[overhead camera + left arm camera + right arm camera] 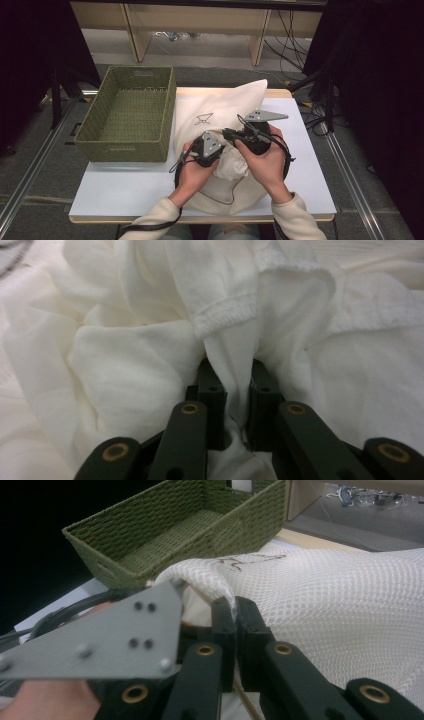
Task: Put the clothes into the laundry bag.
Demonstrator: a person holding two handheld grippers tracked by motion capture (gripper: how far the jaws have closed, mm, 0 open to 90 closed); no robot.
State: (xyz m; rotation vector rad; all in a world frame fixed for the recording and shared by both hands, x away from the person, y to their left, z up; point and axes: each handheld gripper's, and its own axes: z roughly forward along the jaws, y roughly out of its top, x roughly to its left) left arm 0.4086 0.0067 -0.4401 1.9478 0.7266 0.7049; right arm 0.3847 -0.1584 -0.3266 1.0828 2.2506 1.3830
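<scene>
A white mesh laundry bag [220,112] with a small dark drawing on it lies across the table, its mouth toward the person. A crumpled white garment [232,167] bulges out of that mouth. My left gripper [218,156] is shut on a fold of the garment [150,365], just below a stitched hem; the cloth runs up between the jaws of the left gripper [235,377]. My right gripper [241,136] is shut on the rim of the mesh bag [325,610], pinching the netting at the tips of the right gripper [234,607]. The two grippers sit close together.
A green woven basket [125,147] stands at the table's left, and the basket [165,545] looks empty. The white table top [125,192] shows bare at the front left and right. Wooden shelving and cables lie beyond the table.
</scene>
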